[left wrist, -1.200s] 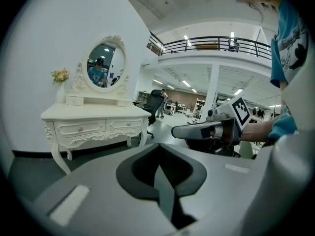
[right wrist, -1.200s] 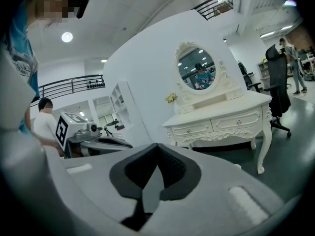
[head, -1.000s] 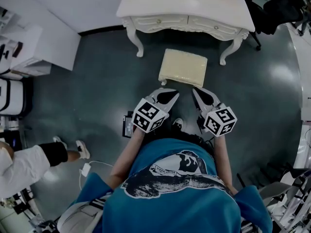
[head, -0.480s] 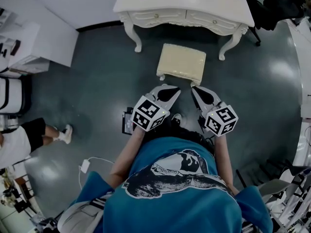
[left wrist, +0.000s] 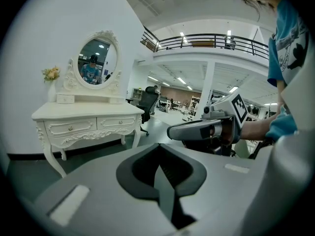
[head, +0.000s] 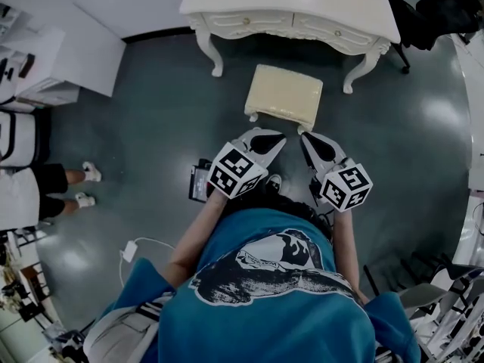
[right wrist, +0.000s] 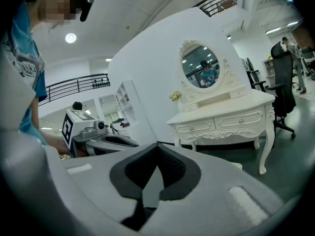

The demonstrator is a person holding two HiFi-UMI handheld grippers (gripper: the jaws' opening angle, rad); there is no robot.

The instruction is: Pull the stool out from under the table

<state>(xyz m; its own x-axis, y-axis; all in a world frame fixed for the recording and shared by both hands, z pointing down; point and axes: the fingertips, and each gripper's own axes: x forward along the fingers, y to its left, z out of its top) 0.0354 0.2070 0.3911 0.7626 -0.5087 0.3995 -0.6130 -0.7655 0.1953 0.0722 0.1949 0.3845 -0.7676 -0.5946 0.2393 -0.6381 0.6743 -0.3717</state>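
We hold both tools side by side, each with its jaws pressed together on nothing. Just ahead of the tips of our left gripper (head: 274, 135) and right gripper (head: 306, 137) stands the cream stool (head: 285, 95), its near edge close to them; we cannot tell whether they touch it. Beyond the stool stands the white table (head: 291, 6), its drawers facing us.

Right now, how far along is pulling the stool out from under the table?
Looks done: the stool stands on open floor before the table, not under it. In hand: nothing; left gripper and right gripper are shut, empty. Left: probably nothing.
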